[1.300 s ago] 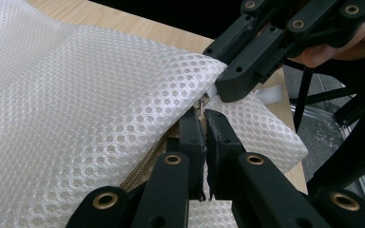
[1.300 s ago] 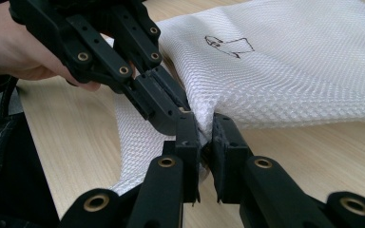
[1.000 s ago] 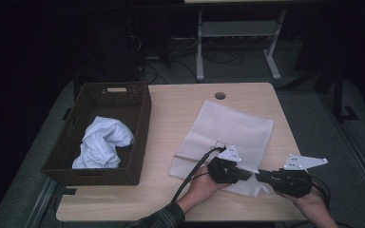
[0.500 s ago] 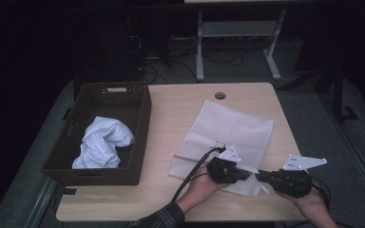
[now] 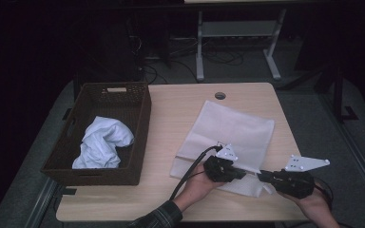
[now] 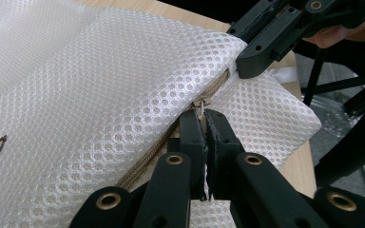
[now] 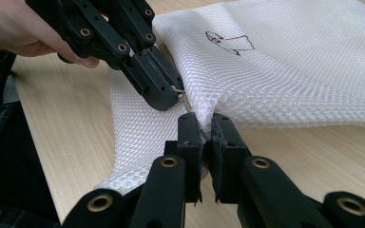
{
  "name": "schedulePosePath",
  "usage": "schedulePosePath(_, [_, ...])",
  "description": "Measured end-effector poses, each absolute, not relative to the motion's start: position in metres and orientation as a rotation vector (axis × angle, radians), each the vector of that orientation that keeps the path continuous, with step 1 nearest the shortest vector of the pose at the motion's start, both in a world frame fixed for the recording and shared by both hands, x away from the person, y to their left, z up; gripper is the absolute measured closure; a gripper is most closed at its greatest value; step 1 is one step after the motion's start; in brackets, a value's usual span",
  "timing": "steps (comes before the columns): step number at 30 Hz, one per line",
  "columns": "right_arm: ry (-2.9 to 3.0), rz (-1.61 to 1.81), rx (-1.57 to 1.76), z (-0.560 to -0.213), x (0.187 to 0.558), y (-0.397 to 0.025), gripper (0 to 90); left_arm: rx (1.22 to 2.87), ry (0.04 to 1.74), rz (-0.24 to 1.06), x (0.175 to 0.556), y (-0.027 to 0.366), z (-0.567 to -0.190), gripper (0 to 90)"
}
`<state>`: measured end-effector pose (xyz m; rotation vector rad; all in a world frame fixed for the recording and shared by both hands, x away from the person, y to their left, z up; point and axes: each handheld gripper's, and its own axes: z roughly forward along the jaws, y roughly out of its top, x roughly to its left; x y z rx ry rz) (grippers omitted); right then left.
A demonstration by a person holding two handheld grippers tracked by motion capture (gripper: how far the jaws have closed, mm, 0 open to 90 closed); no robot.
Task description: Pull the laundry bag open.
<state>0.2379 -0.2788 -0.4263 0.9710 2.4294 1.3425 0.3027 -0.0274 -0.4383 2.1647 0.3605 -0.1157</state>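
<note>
On the desk, the mesh laundry bag lay flat. Its zipper pull was seen pinched by the left gripper, its corner clamped by the right gripper. No change from earlier was noted.

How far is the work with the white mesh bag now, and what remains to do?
Done: both tools have a grip on the mesh bag. The left tool is shut on the zipper pull; the right tool pinches the bag's corner beside it. In hand: opening the zipper, which looks closed along most of its visible length. Left, probably: the white cloth lies in the basket, not in the bag.
</note>
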Motion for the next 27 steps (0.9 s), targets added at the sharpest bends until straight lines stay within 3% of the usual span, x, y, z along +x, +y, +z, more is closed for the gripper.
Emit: schedulePosePath(27, [2.430,1.295,1.002,-0.4259,0.2373,-0.2759,83.3,2.203,0.413,-0.096,0.3045,-0.0235,-0.4417,87.3])
